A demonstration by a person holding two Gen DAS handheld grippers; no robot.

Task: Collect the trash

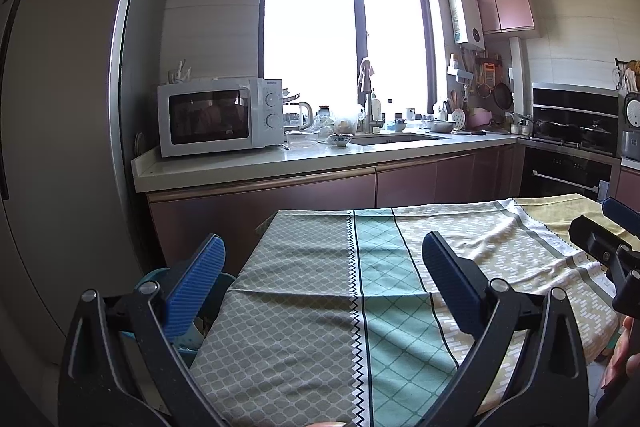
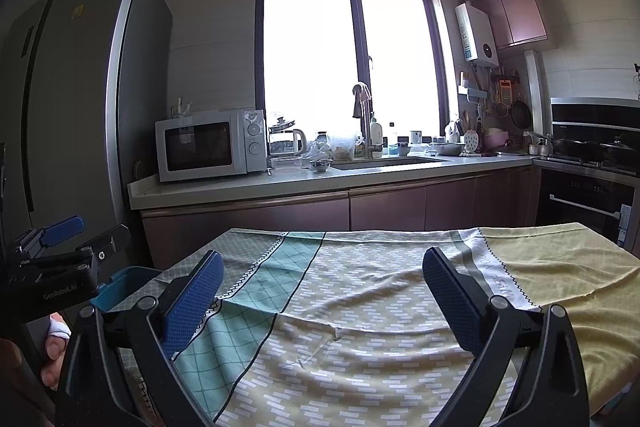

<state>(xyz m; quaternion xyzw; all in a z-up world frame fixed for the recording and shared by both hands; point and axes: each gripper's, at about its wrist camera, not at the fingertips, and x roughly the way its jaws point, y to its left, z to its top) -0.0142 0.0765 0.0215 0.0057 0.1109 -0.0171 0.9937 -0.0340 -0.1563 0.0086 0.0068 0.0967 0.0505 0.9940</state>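
Both of my tools hang over the cloth-covered bench with nothing between their fingers. Left hand-held gripper is spread wide above the bench's left edge, its blue pads far apart over the grey and green check of the tablecloth. Right hand-held gripper is just as wide, over the middle of the cloth where green gives way to yellow brick print. I see no trash on the cloth in either view. A teal bin sits just off the bench's left edge, below the left tool. Beyond the far edge runs the kitchen counter with a white microwave, a sink and a bright window.
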